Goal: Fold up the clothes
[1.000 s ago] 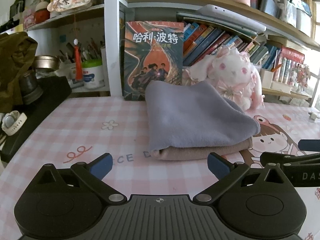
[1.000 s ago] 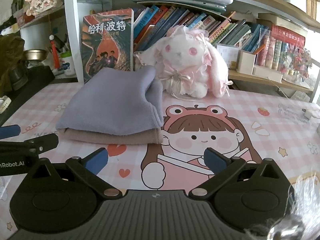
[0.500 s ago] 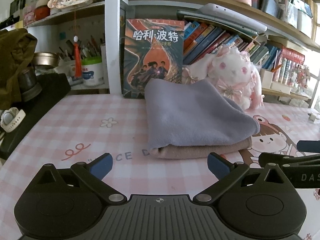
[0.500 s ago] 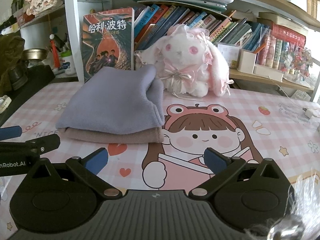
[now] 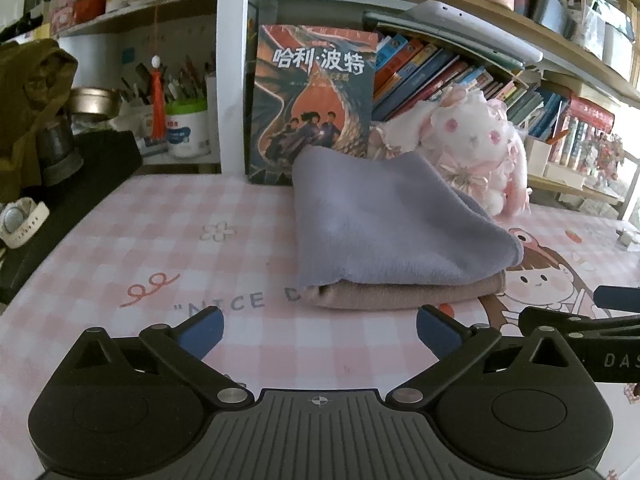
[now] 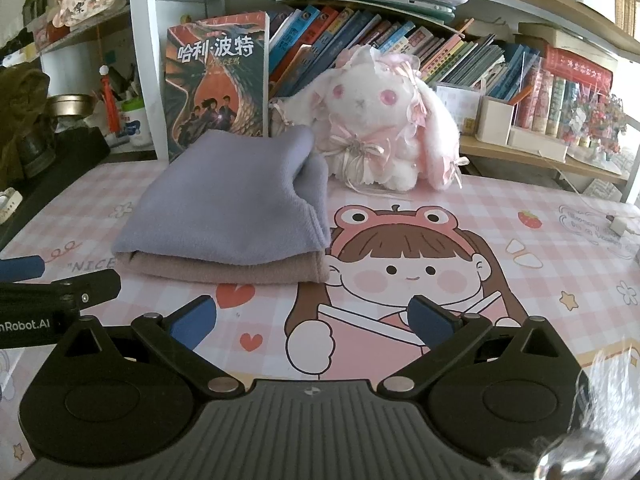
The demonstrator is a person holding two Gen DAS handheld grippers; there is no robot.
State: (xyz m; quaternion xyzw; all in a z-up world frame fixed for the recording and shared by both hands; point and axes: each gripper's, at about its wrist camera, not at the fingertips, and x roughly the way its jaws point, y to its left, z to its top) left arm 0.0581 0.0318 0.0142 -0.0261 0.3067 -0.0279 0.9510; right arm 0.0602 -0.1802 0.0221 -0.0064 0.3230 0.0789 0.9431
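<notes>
The left gripper [image 5: 319,330] is hovering low with its jaws spread wide, gripping nothing — the right gripper [image 6: 312,316] is doing likewise just beside it, each one's fingers showing at the other's view edge.

Your two folded cloths [image 5: 396,236] sit stacked on the surface [image 5: 160,248], one atop the other | book [image 5: 316,104] upright just behind them | plush [image 6: 376,120] behind-right, beside the stack | both your tongs [image 5: 318,330] [image 6: 314,318] near side, apart from it.
</notes>
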